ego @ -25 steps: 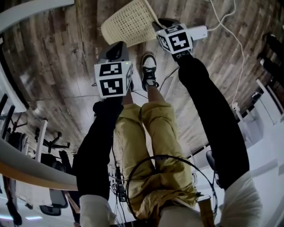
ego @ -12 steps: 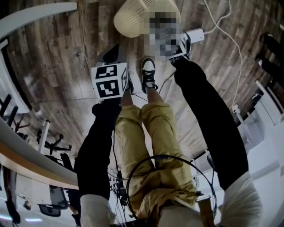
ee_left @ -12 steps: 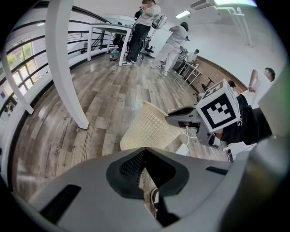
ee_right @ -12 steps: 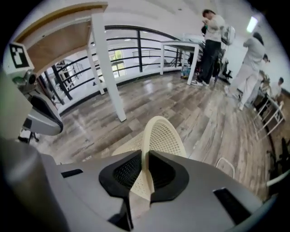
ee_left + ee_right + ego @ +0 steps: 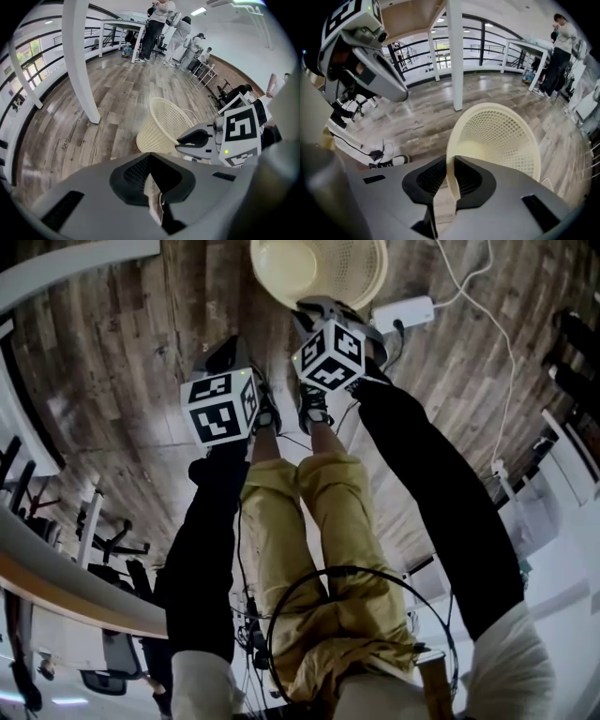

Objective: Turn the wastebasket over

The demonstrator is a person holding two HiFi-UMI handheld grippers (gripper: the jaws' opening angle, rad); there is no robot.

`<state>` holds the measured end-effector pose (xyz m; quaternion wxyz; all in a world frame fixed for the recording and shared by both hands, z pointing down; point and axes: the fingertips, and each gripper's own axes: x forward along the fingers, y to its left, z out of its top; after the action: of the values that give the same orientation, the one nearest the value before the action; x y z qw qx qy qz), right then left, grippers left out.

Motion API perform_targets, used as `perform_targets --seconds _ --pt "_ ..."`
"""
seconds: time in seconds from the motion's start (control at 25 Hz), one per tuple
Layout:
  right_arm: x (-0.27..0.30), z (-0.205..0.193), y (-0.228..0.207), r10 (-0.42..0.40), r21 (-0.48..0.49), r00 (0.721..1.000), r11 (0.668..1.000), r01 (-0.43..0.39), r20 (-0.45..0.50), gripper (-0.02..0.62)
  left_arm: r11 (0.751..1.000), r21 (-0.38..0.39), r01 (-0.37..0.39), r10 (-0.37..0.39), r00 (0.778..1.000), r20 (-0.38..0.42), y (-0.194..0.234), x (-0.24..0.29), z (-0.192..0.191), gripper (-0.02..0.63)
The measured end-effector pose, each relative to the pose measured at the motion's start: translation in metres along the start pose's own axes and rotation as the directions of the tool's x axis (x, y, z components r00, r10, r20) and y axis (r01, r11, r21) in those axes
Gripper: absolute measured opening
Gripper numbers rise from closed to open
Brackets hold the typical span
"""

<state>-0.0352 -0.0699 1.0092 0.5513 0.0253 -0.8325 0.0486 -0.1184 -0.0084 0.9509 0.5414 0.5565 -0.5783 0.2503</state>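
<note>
The cream lattice wastebasket (image 5: 319, 268) stands on the wood floor at the top of the head view, its mouth facing up at me. My right gripper (image 5: 314, 307) is shut on its near rim. In the right gripper view the rim (image 5: 451, 140) passes between the two dark pads of my right gripper (image 5: 451, 161), and the basket (image 5: 501, 136) opens beyond them. My left gripper (image 5: 230, 348) hangs to the left, apart from the basket, and points down at the floor. In its own view the left gripper (image 5: 150, 157) has its jaws together on nothing, with the basket (image 5: 164, 126) and the right gripper (image 5: 187, 140) ahead.
A white power strip (image 5: 403, 311) with cables lies right of the basket. The person's shoe (image 5: 314, 390) is just below it. A white post (image 5: 82, 61) rises at the left. A railing runs behind, and people stand at a table (image 5: 157, 23) far off.
The basket lay on its side and now has its mouth up. My right gripper rolled and moved left with the rim in its jaws. My left gripper drifted slightly left.
</note>
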Motion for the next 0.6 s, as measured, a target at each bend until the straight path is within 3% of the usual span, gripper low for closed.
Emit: perform_targets --seconds 0.12,0.32,0.44,0.6 --pt "0.013 -0.018 0.029 0.120 0.020 0.992 0.993 -0.119 -0.047 0.073 1.000 0.001 -0.007 0.007 1.000 -0.007 0.007 -0.001 -0.007 0.002" --pt "0.030 -0.024 0.057 0.226 0.008 0.971 0.974 -0.226 -0.081 0.083 1.000 -0.010 -0.019 0.018 1.000 -0.004 0.017 -0.001 -0.012 0.002" --pt "0.032 -0.028 0.066 0.270 0.098 0.959 0.960 -0.262 -0.086 0.084 1.000 -0.006 -0.013 0.013 1.000 -0.006 0.015 -0.003 -0.015 0.002" --pt "0.018 -0.022 0.062 0.270 0.238 0.963 0.937 -0.258 -0.020 0.117 1.000 0.012 -0.001 0.001 1.000 0.002 0.011 -0.014 -0.010 0.002"
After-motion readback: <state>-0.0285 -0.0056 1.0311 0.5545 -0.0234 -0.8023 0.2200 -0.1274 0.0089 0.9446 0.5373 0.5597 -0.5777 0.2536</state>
